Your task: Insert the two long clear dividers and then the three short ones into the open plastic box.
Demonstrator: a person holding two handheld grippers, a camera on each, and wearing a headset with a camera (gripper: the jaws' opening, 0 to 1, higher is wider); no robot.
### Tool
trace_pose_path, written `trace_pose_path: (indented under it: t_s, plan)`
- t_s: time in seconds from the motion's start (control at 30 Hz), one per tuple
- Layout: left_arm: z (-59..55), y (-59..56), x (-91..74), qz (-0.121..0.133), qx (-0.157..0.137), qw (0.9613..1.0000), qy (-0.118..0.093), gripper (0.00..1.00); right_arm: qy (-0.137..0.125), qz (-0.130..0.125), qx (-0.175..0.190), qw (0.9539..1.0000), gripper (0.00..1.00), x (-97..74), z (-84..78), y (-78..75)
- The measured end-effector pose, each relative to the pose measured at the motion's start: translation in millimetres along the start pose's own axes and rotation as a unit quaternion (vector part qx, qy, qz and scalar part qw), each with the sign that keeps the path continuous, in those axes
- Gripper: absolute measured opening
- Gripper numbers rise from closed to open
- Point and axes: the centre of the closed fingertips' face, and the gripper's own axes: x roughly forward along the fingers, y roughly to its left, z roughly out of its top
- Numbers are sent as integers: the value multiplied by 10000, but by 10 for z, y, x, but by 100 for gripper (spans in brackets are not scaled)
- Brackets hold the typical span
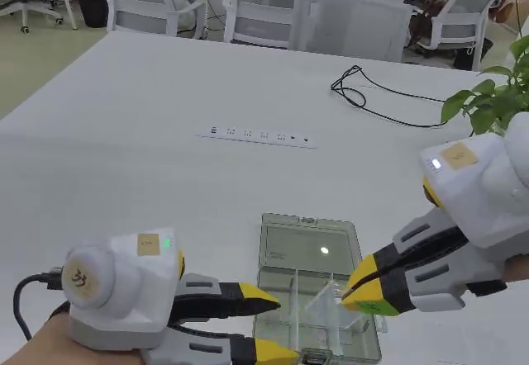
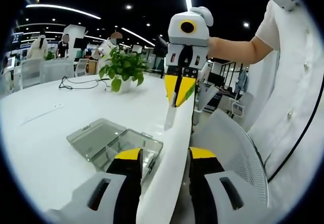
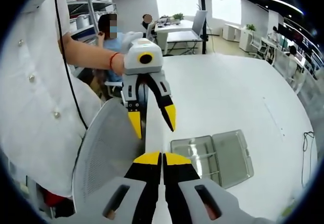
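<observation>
Right gripper point(image 1: 350, 293) clamped on clear divider point(image 1: 326, 309), held over open plastic box point(image 1: 289, 245) on white table point(image 1: 165, 92); left gripper point(image 1: 285, 327) spread wide, empty, just beside box's left edge.
</observation>
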Motion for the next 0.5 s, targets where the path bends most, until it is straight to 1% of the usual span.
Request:
trace_pose_path:
  t_s: [0.07, 0.13, 0.27, 0.4, 0.5]
  plan:
    - [-23, 36, -22, 65, -41, 10000, 17, 39, 15, -26, -13, 10000, 3, 28, 10, -32]
    - [-53, 76, -38, 149, -17, 9999, 61, 44, 24, -50, -11, 10000, 3, 51, 14, -66]
    - [-97, 148, -63, 276, -56, 9995, 129, 55, 39, -135, 1, 9999, 3, 108, 27, -173]
    - [-134, 205, -80, 356, -91, 9992, 173, 61, 41, -199, 22, 9998, 3, 173, 29, -285]
    - [-173, 248, -86, 423, -49, 9988, 238, 66, 55, -260, 50, 9996, 3, 252, 10, -398]
